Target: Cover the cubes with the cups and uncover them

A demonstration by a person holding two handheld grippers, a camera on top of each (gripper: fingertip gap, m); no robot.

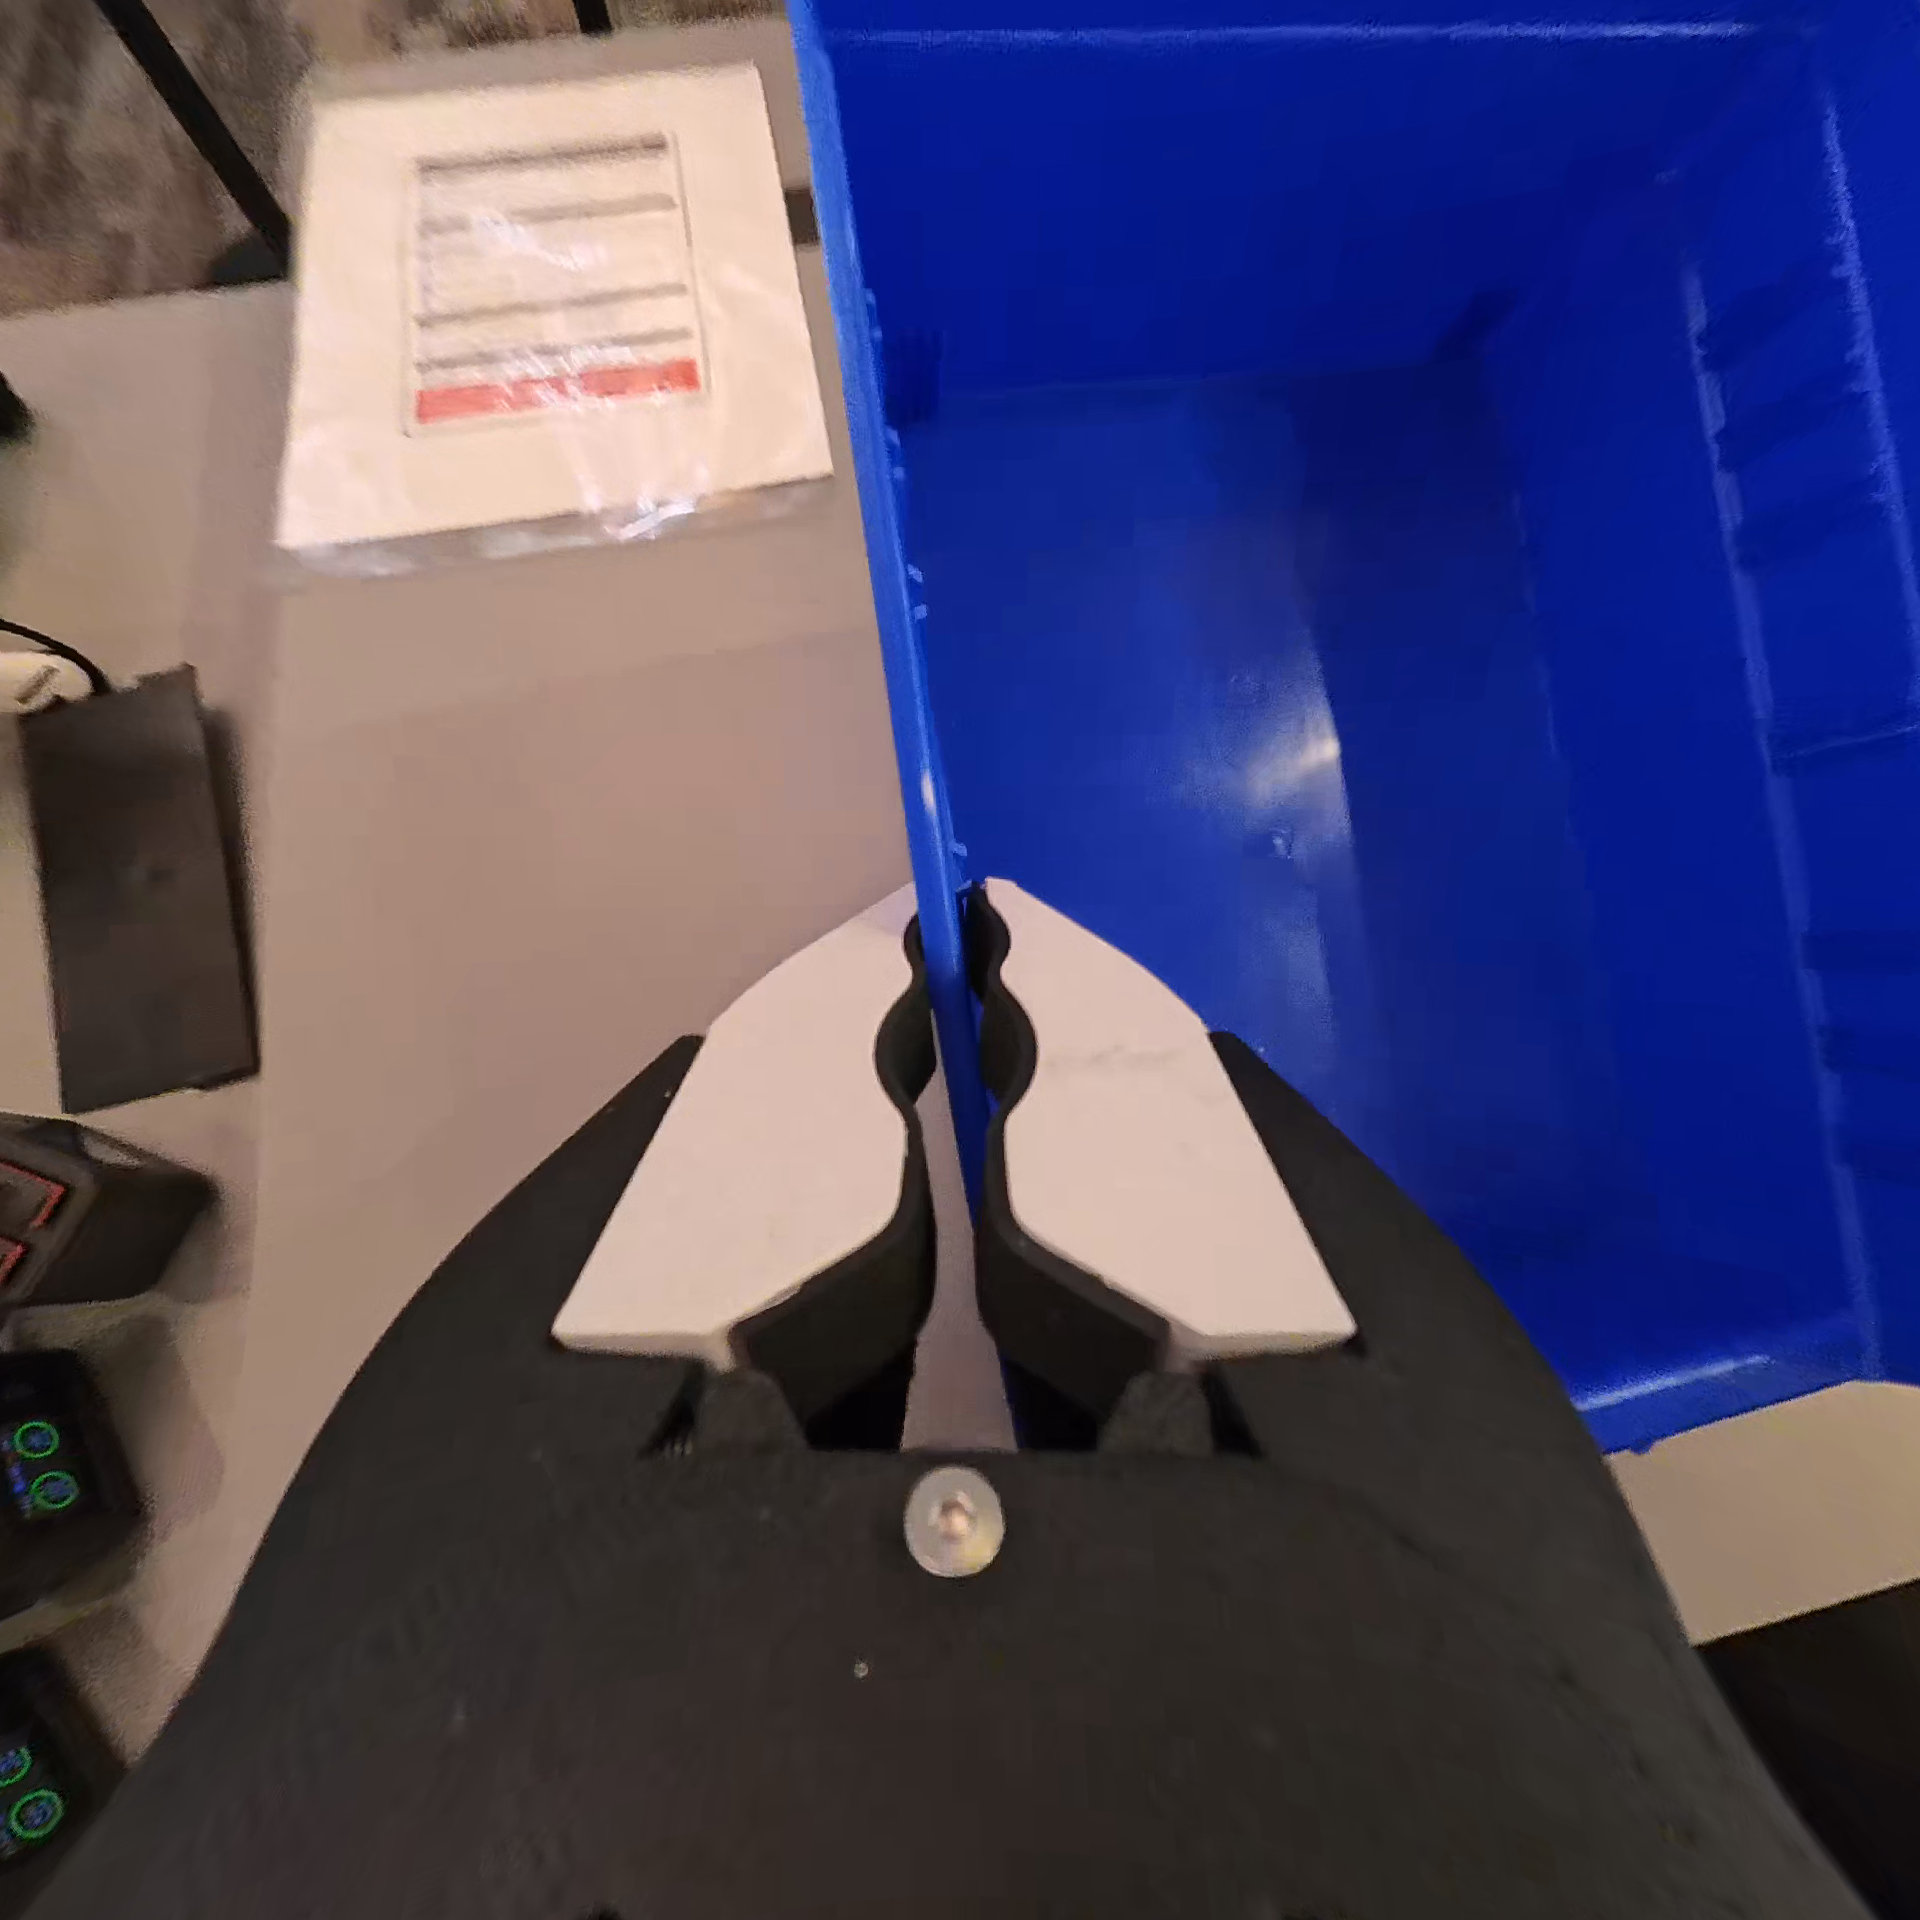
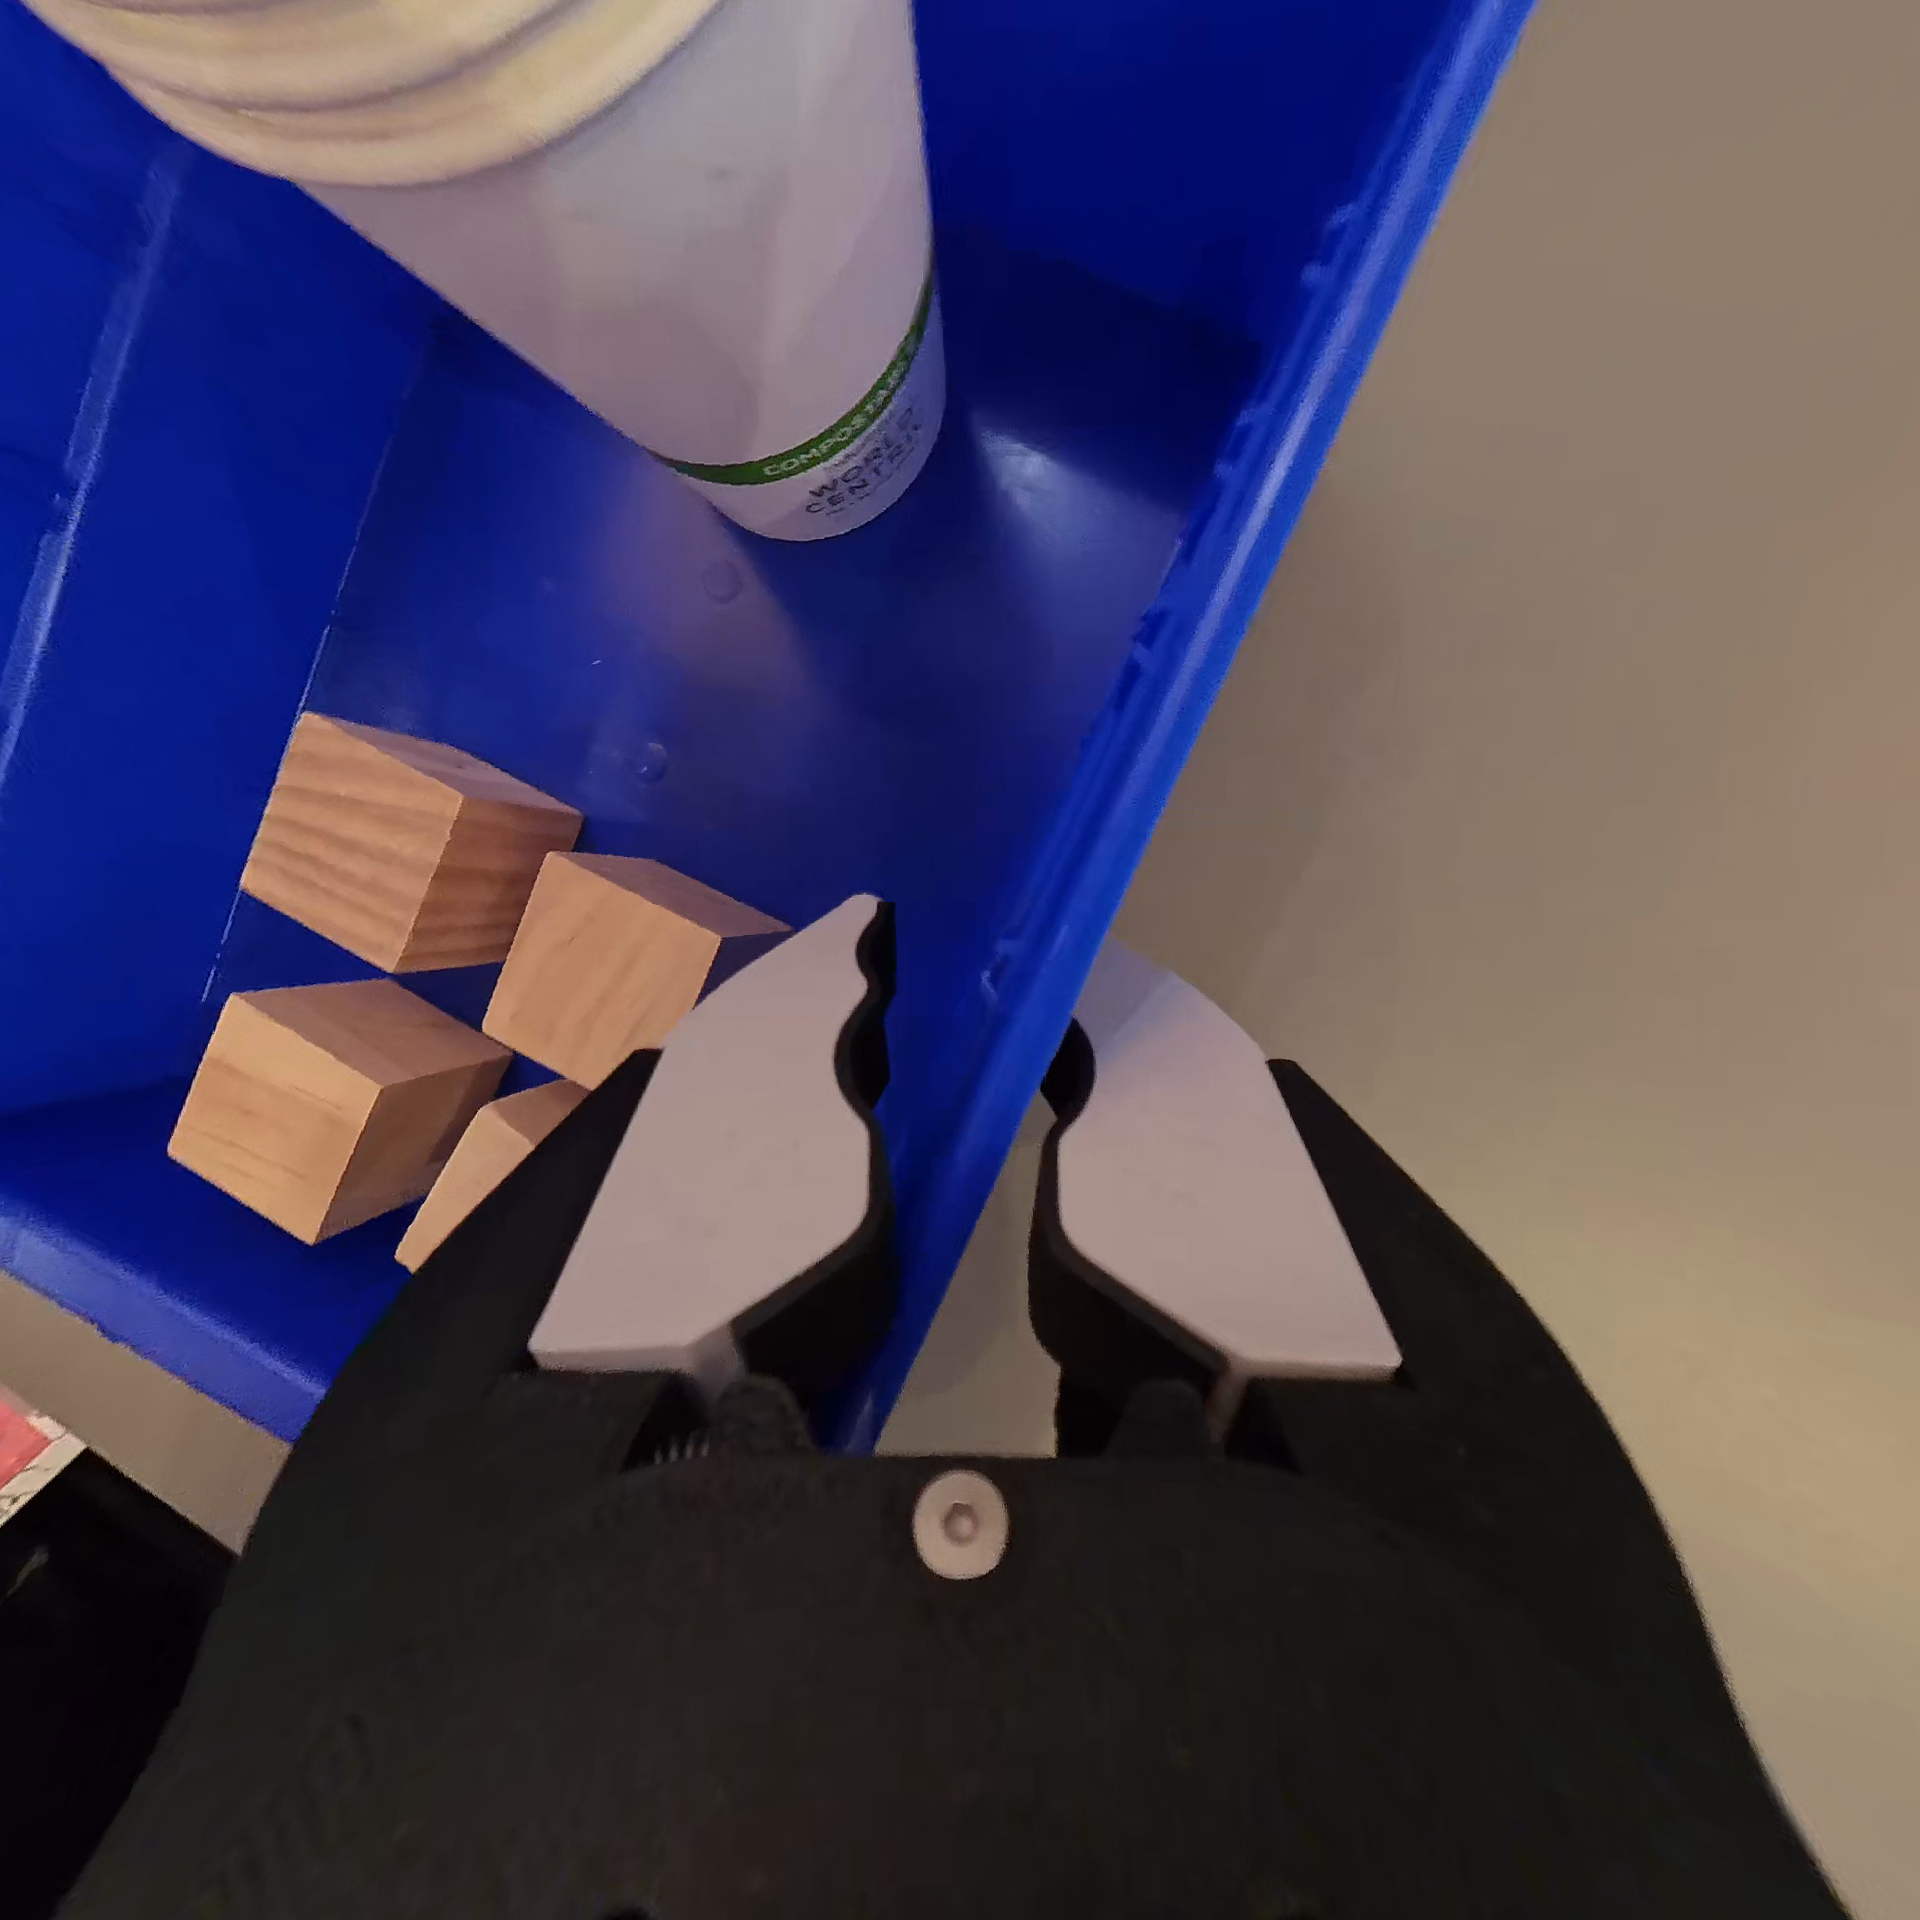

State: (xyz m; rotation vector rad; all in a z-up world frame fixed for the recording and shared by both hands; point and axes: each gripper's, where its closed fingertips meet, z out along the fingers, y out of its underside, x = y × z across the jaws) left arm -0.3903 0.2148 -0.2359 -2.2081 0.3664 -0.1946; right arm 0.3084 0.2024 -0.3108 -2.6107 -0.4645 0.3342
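Left gripper (image 1: 948,914): clenched on the left wall of the blue bin (image 1: 1351,623), one finger outside, one inside, pads pressed against the thin plastic.
Right gripper (image 2: 971,956): straddles the bin's right wall; the outer finger's tip is hidden behind the rim and a gap shows lower down, so I cannot tell whether it truly grips.
Blue bin (image 2: 1091,831): looks lifted or tilted between the two tools, though the frames do not settle this; both views are slightly blurred.
Cubes (image 2: 623,966): four wooden cubes huddle in the near left corner of the bin floor, one half hidden behind the right tool's inner finger; all uncovered.
Cups (image 2: 727,312): a nested stack of white paper cups with a green band stands base-down farther in, near the right wall, apart from the cubes.
Table (image 1: 520,779): pale surface beside the bin, holding a dark flat device (image 1: 135,883) and, farther off, a plastic-wrapped white sheet (image 1: 551,312).
Task stage, as I judge it: the bin is being handled; no cube covered yet.
Risk: if the right side is loose, the bin may twist on the left pinch alone, sliding the cubes and toppling the tall cup stack.
Risk: the thin wall may slip from the clenched pads under the load.
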